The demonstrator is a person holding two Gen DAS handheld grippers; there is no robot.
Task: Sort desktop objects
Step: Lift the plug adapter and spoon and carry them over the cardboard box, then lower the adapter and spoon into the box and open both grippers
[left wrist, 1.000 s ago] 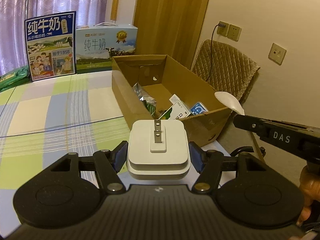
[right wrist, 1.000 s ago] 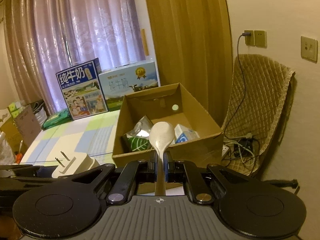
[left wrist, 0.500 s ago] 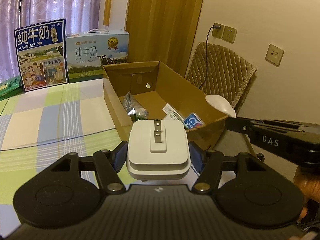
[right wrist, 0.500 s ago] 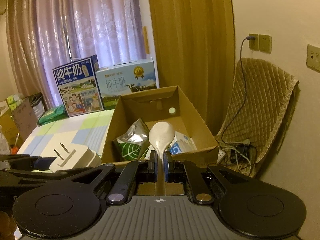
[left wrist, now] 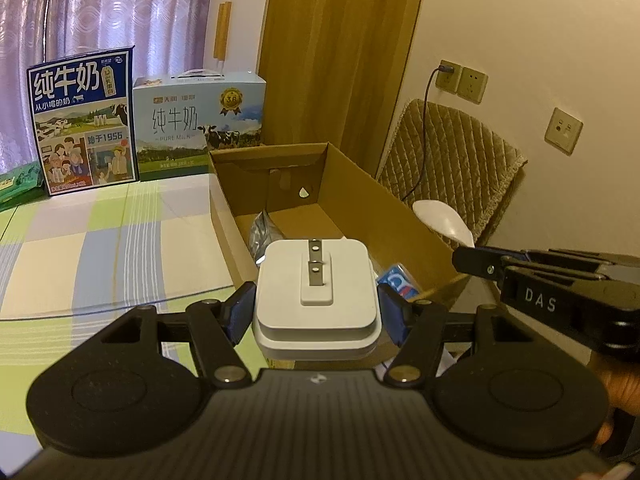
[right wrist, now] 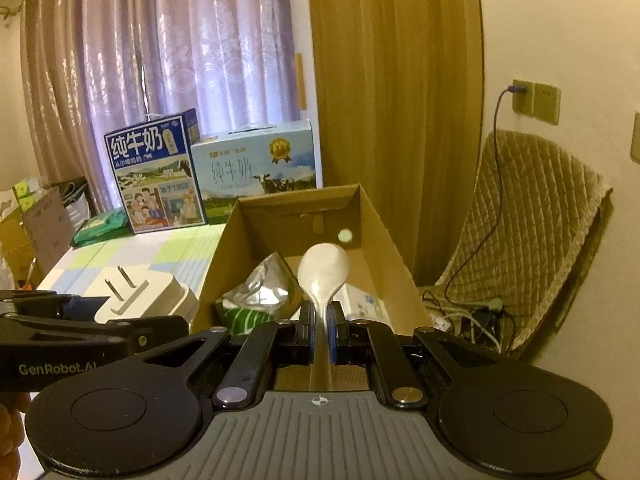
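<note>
My left gripper (left wrist: 317, 312) is shut on a white plug adapter (left wrist: 316, 300), prongs pointing forward, held in the air over the near left corner of an open cardboard box (left wrist: 360, 188). The adapter (right wrist: 144, 294) also shows at the left of the right wrist view. My right gripper (right wrist: 321, 332) is shut on the handle of a white spoon (right wrist: 323, 276), its bowl raised over the near end of the box (right wrist: 384, 232). The spoon (left wrist: 442, 218) and right gripper (left wrist: 466, 258) appear at the right of the left wrist view. A silver-green packet (right wrist: 256, 296) and small blue-white cartons (left wrist: 398, 282) lie in the box.
Two milk cartons (left wrist: 84, 120) (left wrist: 200, 124) stand at the table's far edge, on a checked cloth (left wrist: 100, 240). A green pack (right wrist: 100, 226) lies left of them. A quilted chair (right wrist: 532, 232) with cables stands right of the box, against the wall. A person's hand (left wrist: 616, 384) holds the right gripper.
Both grippers have risen and advanced toward the box, each still holding its object. The box now sits lower and closer in both views.
</note>
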